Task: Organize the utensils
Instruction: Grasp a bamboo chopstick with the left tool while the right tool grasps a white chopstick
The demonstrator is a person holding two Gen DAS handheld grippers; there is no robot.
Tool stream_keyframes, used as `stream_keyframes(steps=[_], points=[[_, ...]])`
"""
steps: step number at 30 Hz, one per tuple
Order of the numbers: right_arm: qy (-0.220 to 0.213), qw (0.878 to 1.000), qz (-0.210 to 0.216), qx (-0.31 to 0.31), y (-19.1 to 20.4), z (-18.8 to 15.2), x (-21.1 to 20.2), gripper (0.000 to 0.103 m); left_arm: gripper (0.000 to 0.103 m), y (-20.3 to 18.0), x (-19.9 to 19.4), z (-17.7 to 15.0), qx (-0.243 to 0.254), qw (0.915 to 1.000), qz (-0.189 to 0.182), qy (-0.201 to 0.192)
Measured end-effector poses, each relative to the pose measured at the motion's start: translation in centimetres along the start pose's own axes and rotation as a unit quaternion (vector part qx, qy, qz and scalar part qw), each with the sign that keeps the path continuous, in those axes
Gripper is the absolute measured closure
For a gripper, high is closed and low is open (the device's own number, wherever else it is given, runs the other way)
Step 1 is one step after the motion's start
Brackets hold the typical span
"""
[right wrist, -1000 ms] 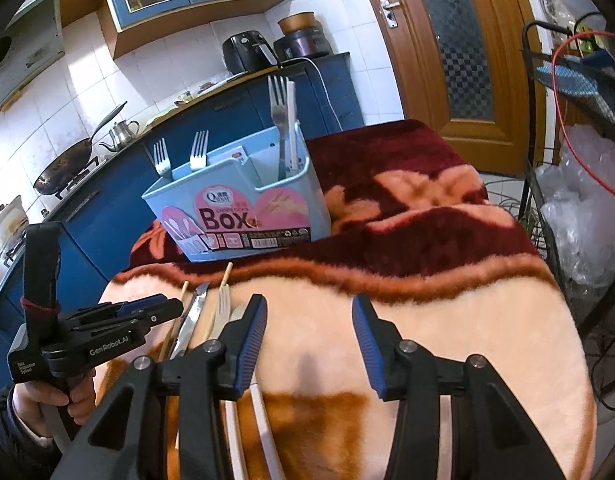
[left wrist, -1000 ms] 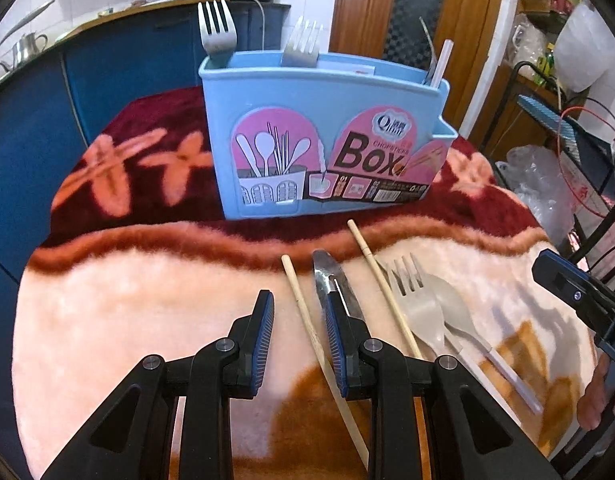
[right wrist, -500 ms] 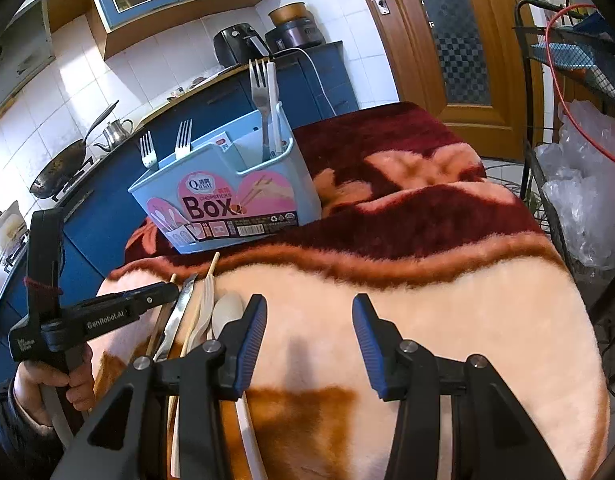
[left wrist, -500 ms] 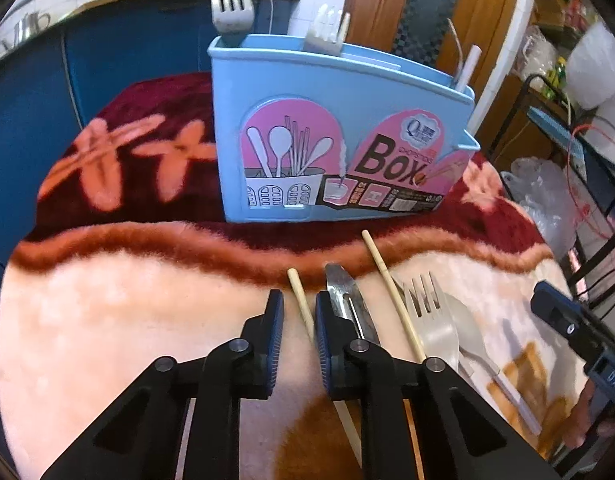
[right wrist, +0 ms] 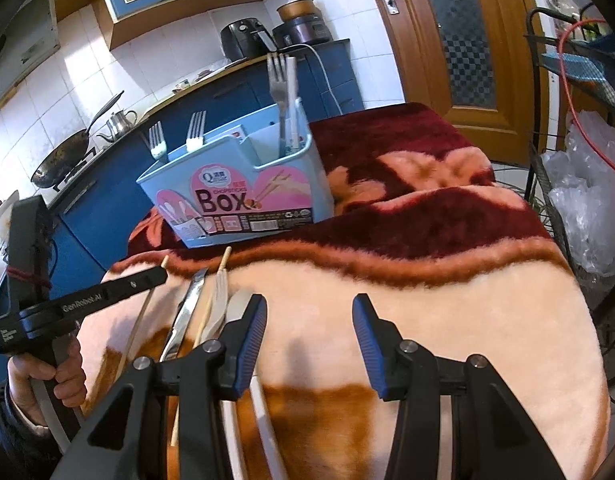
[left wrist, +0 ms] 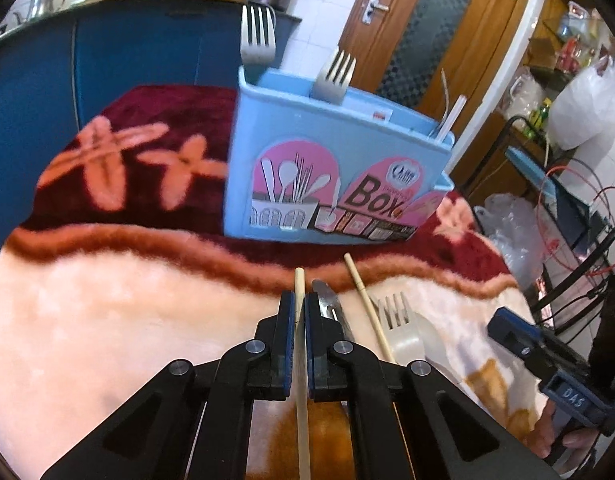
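Note:
My left gripper (left wrist: 300, 312) is shut on a wooden chopstick (left wrist: 299, 280) that lies on the blanket and sticks out past the fingertips. Beside it on the right lie a metal knife (left wrist: 327, 308), a second chopstick (left wrist: 363, 296), a cream fork (left wrist: 399, 320) and a cream spoon (left wrist: 431, 340). The blue utensil box (left wrist: 331, 168) stands behind, with forks upright in it. My right gripper (right wrist: 307, 328) is open and empty above the blanket, right of the same utensils (right wrist: 211, 304). The box (right wrist: 243, 188) and the left gripper (right wrist: 147, 278) show in the right wrist view.
The plush blanket (right wrist: 447, 312) covers the table. Blue kitchen cabinets (left wrist: 127, 52) stand behind it. A wire rack with plastic bags (right wrist: 587, 192) stands at the right edge. The right gripper (left wrist: 507, 330) shows at the right of the left wrist view.
My left gripper has closed from open onto the chopstick and moved forward a little toward the box. My right gripper has stayed open and drifted slightly.

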State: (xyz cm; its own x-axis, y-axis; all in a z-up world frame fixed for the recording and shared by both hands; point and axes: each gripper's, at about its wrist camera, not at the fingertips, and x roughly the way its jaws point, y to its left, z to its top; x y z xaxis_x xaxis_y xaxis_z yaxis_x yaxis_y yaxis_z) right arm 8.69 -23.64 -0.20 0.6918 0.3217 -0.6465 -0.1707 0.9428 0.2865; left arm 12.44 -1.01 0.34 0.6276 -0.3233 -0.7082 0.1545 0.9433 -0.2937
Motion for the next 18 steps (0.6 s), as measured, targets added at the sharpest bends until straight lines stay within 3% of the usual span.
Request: stream_keyframes(steps=[11, 18], points=[[0.027, 0.999, 0.014, -0.038, 3.0, 0.1, 1.8, 0.055, 0.098, 0.3, -3.6, 0.0, 0.009, 0.9980, 0.006, -0.063], [0.051, 0.994, 0.024, -0.089, 5.3, 1.2, 3.7, 0.055, 0.099, 0.9, -4.7, -0.2, 0.010, 0.9966, 0.004, -0.082]])
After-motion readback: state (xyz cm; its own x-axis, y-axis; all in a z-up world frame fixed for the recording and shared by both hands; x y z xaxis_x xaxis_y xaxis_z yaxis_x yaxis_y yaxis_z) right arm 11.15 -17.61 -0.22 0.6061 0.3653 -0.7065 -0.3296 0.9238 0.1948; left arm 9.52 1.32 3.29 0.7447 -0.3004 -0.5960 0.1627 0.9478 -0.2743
